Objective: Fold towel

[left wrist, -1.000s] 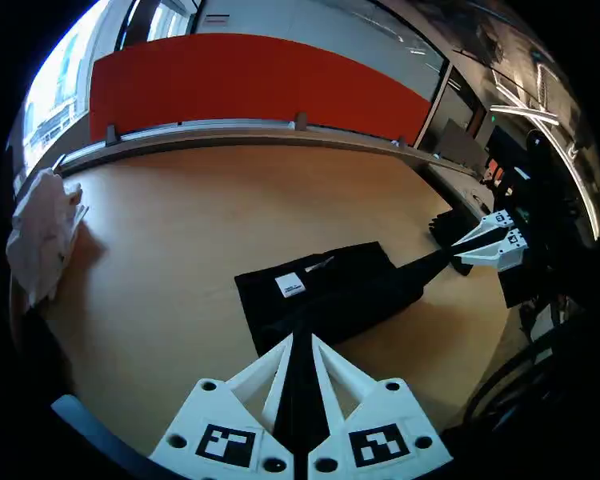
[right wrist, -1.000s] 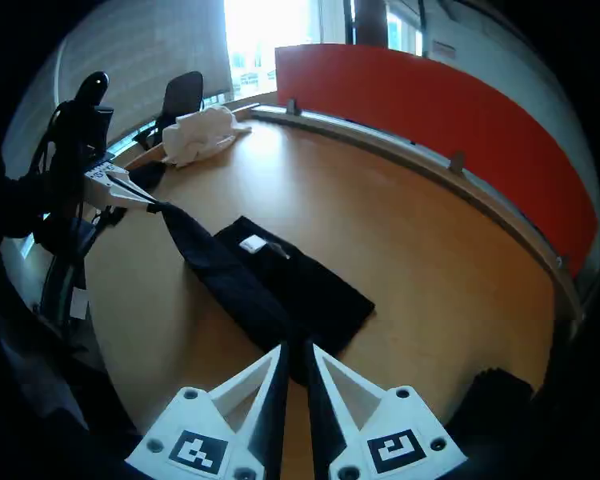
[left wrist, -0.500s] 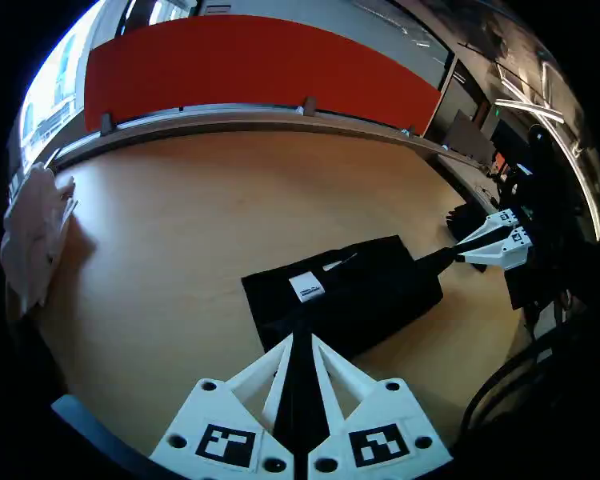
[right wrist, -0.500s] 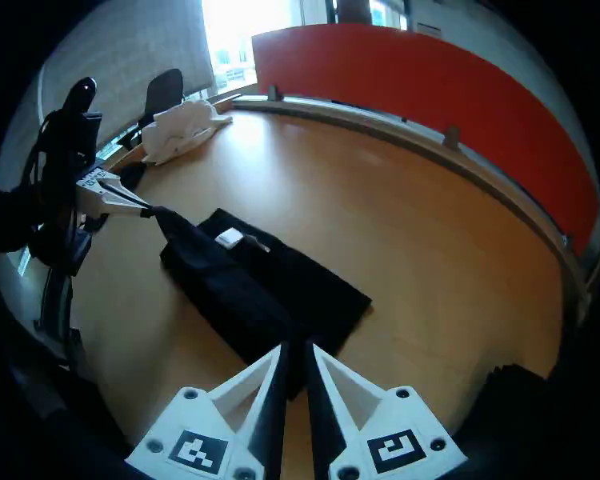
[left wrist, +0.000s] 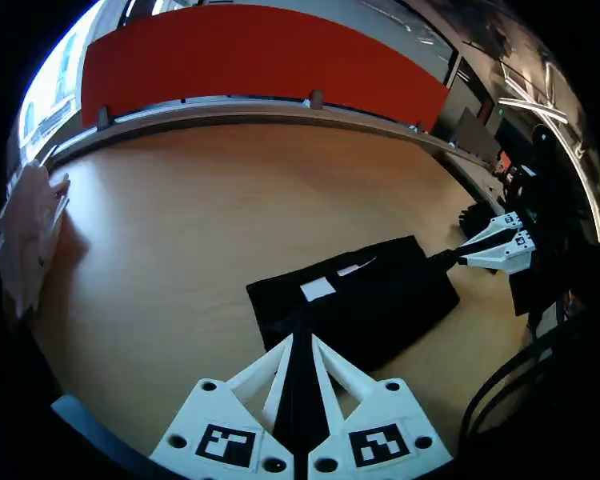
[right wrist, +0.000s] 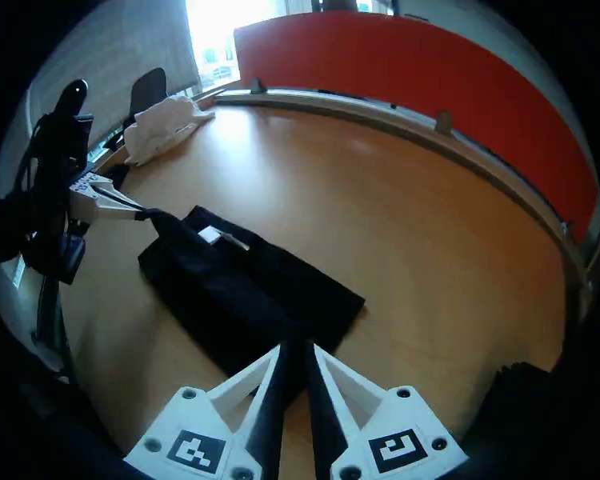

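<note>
Wood-toned table (left wrist: 180,224) is backed by a red partition (left wrist: 260,56); a white cloth heap (left wrist: 28,232) is seen at its window end; the black towel (left wrist: 364,296) is laid on the table, its near edge pinched at either end by the left gripper (left wrist: 298,352) and right gripper (right wrist: 294,360).

facing views, close over shared towel (left wrist: 364,300)

The right gripper (right wrist: 295,349) is pinching the near edge of the black towel (right wrist: 252,292) between its white fingers (right wrist: 248,388). The towel is lying partly folded on the wooden counter (right wrist: 396,240), with a white label (right wrist: 210,234) showing on top. At the left, the left gripper (right wrist: 140,213) is gripping another corner. A white cloth (right wrist: 162,122) is sitting at the counter's far end, near the red partition (right wrist: 428,80).
</note>
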`<action>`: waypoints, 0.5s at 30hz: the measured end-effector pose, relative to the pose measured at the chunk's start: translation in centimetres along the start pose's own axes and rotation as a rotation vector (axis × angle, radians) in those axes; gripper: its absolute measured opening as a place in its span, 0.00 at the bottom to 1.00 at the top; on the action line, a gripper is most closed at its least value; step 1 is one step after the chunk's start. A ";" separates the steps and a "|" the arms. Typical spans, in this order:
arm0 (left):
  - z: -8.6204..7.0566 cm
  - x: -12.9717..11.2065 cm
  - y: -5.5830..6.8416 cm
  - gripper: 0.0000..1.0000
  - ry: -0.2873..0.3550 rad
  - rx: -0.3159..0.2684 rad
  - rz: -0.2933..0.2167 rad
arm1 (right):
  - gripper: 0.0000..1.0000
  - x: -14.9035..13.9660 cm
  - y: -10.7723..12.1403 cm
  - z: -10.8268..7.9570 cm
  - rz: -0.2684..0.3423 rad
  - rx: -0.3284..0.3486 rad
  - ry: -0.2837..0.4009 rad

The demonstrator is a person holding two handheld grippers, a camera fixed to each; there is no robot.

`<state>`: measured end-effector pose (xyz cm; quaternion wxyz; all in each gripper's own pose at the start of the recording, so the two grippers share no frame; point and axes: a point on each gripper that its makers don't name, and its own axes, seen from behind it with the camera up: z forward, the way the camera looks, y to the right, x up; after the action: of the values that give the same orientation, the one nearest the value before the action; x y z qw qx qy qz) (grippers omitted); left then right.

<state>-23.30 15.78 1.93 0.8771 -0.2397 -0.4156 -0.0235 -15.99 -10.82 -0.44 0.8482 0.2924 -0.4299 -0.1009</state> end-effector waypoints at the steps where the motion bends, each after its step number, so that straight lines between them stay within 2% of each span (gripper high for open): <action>1: 0.2 0.0 -0.2 0.00 -0.001 0.006 0.001 | 0.18 0.1 0.2 0.2 0.004 -0.009 0.002; 4: 0.9 0.1 -0.6 0.01 -0.006 0.022 0.004 | 0.23 0.3 0.9 0.8 0.016 -0.036 0.006; 8: 1.6 0.0 -1.4 0.03 -0.019 0.051 0.008 | 0.36 0.6 1.8 1.3 0.034 -0.068 0.006; 15: 2.0 0.4 -2.8 0.12 -0.018 0.102 0.013 | 0.41 0.9 2.7 1.6 0.050 -0.096 0.013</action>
<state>-25.11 14.27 4.42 0.8845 -0.1975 -0.4227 0.0057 -16.88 -9.70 2.49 0.8662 0.2412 -0.4264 -0.0981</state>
